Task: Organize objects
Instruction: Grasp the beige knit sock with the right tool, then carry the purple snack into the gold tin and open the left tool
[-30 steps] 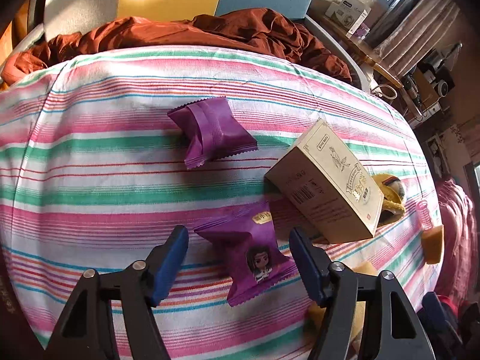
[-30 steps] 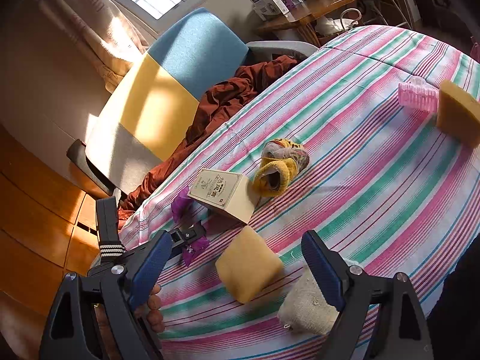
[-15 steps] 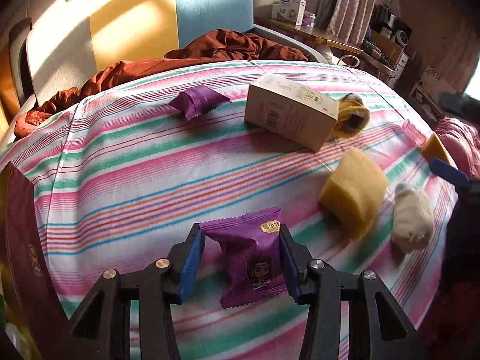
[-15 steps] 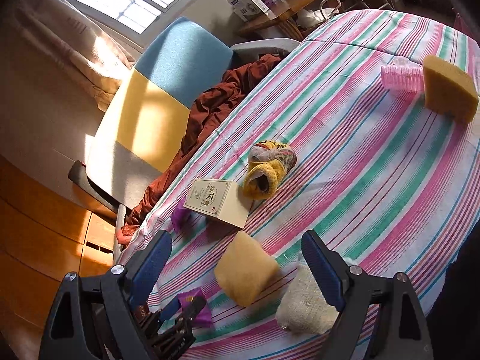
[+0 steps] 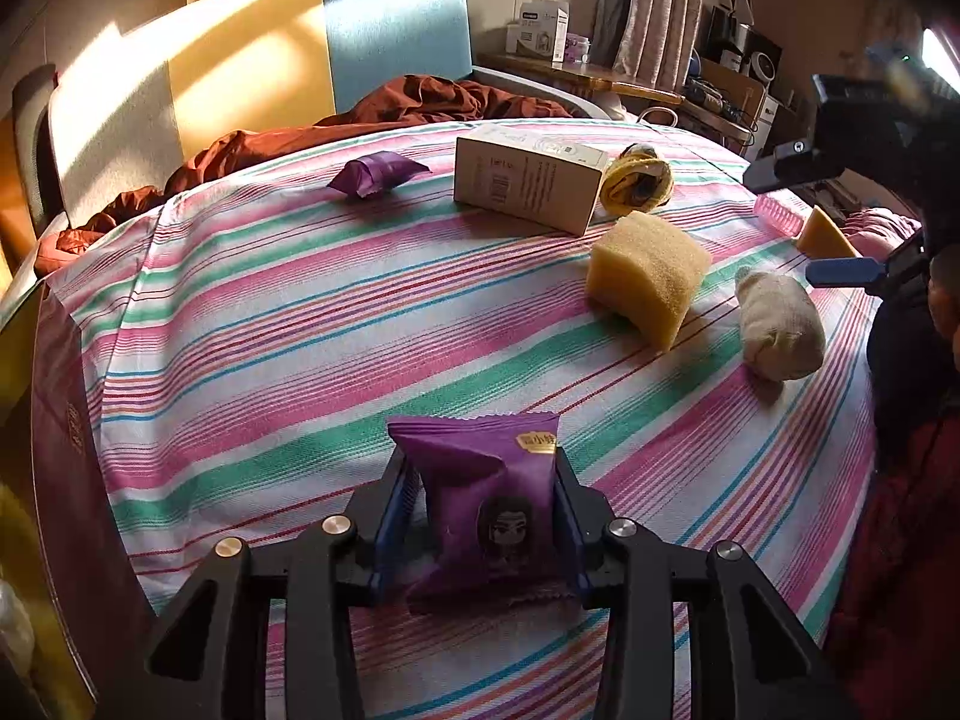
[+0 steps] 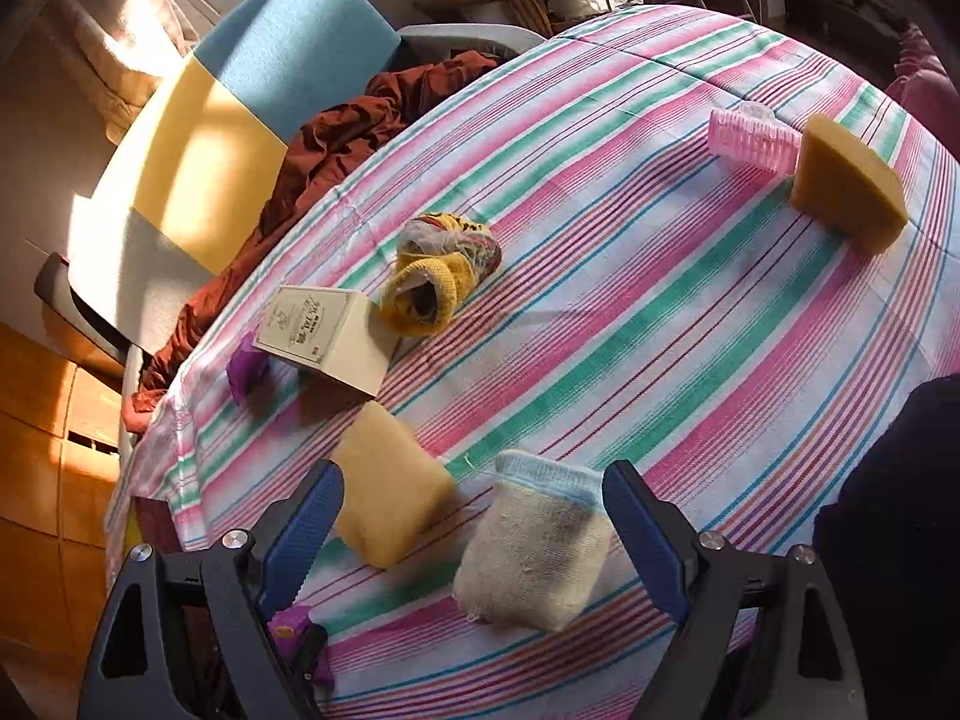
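Note:
A purple snack packet [image 5: 486, 504] sits crumpled between the blue pads of my left gripper [image 5: 480, 468], whose jaws are closing on it just above the striped tablecloth [image 5: 300, 312]. A second purple packet [image 5: 377, 173] lies at the far side, left of a cream box [image 5: 522, 186]. My right gripper [image 6: 474, 474] is open and hovers over a cream sock [image 6: 540, 558] and a yellow sponge [image 6: 390, 498], touching neither. The rolled yellow sock [image 6: 438, 282] rests against the box [image 6: 324, 342].
A pink hair roller [image 6: 750, 138] and a sponge wedge [image 6: 846, 186] lie near the table's right edge. A dark red carton [image 5: 60, 450] stands at the left edge. Behind the table is a chair [image 5: 390, 18] with brown cloth [image 5: 420, 102]. A person's dark sleeve [image 6: 888, 510] is at the right.
My left gripper closed around the purple packet and carried it away from the box toward the table's near left side. The right gripper stayed open and tilted a little.

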Motion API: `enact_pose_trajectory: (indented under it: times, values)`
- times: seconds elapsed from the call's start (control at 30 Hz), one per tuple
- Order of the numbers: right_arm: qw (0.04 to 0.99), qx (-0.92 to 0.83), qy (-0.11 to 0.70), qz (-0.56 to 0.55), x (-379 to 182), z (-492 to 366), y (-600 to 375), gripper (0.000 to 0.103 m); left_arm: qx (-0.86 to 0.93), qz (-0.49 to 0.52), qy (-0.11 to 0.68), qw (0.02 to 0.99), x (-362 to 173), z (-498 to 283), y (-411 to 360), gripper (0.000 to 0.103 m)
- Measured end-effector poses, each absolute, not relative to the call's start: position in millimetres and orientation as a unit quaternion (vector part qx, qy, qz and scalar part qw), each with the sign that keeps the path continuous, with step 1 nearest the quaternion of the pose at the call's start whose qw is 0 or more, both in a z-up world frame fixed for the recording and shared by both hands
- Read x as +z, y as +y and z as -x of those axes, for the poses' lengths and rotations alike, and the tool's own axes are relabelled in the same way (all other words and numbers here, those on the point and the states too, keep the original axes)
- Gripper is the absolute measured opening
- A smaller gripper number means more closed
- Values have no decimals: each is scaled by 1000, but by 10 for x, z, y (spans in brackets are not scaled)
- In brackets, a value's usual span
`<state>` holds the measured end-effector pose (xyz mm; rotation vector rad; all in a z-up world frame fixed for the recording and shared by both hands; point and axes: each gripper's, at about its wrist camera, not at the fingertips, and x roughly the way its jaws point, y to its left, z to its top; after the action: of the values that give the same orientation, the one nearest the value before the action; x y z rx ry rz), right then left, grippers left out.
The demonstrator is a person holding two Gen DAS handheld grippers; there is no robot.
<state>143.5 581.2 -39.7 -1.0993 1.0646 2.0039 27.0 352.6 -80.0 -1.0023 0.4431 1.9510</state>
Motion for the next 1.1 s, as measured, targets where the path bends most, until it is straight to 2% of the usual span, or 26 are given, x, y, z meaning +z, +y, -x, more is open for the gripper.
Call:
enact_pose_trajectory:
  times: [0.2, 0.27, 0.33, 0.4, 0.8, 1.1]
  values:
    - [317, 715, 389, 487, -621, -1340, 5818, 88, 781, 407, 164, 445, -803, -237, 3489, 42]
    - [302, 702, 380, 522, -733, -1236, 5799, 78, 779, 409, 158, 449, -804, -221, 3473, 42]
    - [299, 696, 355, 548, -788, -1158, 5765, 61, 779, 406, 158, 451, -805, -226, 3465, 42]
    - [291, 704, 357, 540, -772, -1175, 5762, 59, 780, 405, 157, 451, -804, -230, 3452, 42]
    - [304, 742, 385, 457, -591, -1470, 5810, 58, 777, 416, 144, 450, -731, -332, 3219, 40]
    - [288, 732, 372, 493, -640, -1250, 5744, 58, 764, 411, 140, 477, -559, -577, 3042, 40]
